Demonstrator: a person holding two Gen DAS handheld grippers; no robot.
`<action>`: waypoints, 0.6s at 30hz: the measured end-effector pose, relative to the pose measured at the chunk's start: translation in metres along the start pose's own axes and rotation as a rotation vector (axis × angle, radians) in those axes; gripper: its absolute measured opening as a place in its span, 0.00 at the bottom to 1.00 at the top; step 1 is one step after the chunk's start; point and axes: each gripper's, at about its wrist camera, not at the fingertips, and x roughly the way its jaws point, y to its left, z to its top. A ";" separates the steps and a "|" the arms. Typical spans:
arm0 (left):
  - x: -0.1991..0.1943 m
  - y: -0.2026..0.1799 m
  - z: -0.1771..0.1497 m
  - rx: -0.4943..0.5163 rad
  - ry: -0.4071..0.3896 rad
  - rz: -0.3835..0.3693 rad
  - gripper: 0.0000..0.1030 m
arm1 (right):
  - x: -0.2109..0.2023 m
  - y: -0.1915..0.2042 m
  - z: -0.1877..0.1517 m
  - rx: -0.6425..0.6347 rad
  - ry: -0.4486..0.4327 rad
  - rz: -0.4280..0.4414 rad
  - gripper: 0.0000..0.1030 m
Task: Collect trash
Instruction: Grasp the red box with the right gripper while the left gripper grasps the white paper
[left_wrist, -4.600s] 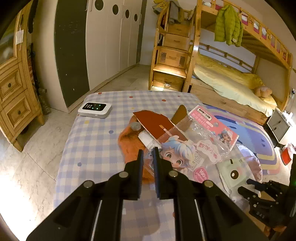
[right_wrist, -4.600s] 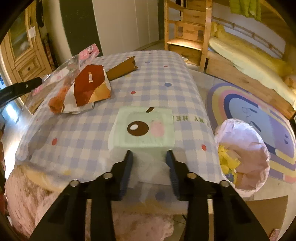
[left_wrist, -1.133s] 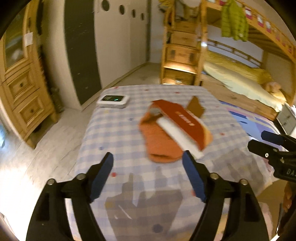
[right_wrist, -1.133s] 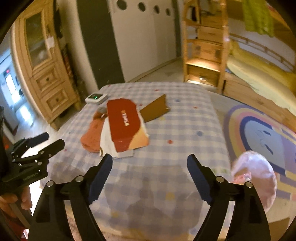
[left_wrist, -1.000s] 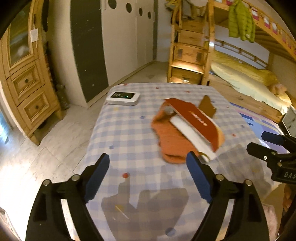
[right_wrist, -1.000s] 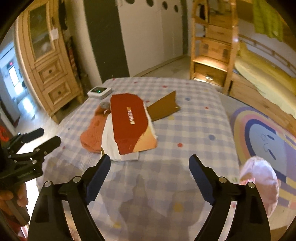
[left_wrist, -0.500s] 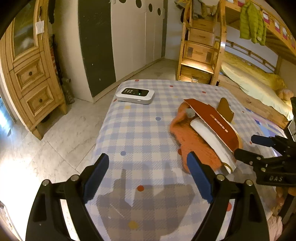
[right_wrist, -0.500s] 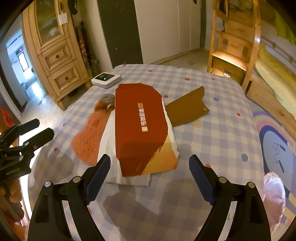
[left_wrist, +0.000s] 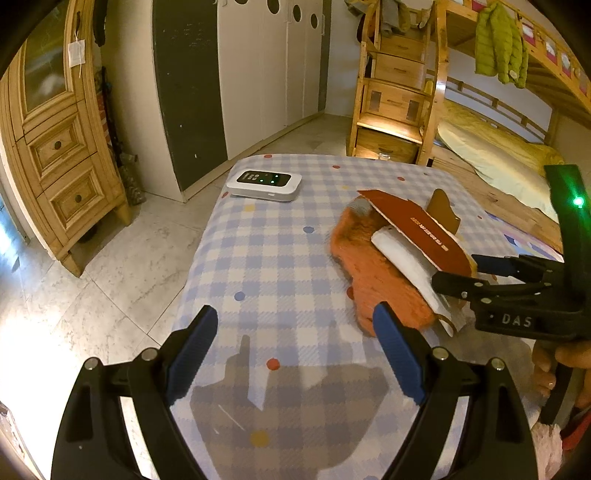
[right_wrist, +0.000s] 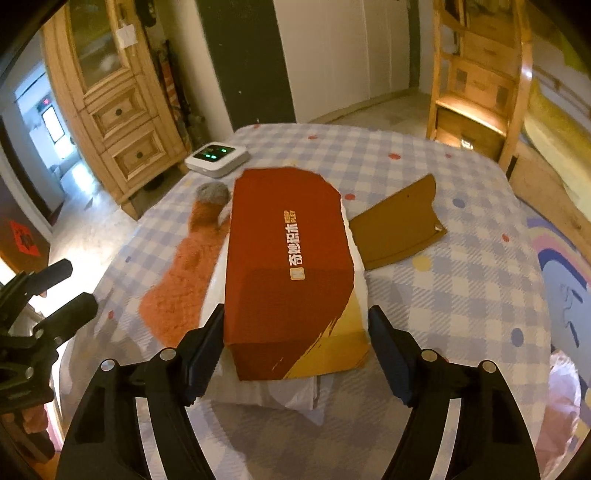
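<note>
My right claw has closed in, jaws spread wide around the near end of the red box mid-table; left claw hangs open, empty. Grab comes next.

White device with green lights on the checked tablecloth, wooden cabinet beyond

Both tongs, the left tongs and the right tongs, were matte black with blue pads, silver screws, white "DAS" lettering and a green light.
</note>
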 end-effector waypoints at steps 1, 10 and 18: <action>-0.002 -0.001 0.000 0.003 -0.001 -0.003 0.81 | -0.006 0.001 0.000 -0.008 -0.013 -0.008 0.72; -0.008 -0.036 -0.005 0.060 0.011 -0.109 0.80 | -0.082 -0.010 -0.021 0.029 -0.139 -0.182 0.72; 0.000 -0.072 -0.007 0.122 0.048 -0.202 0.46 | -0.115 -0.036 -0.053 0.114 -0.174 -0.293 0.72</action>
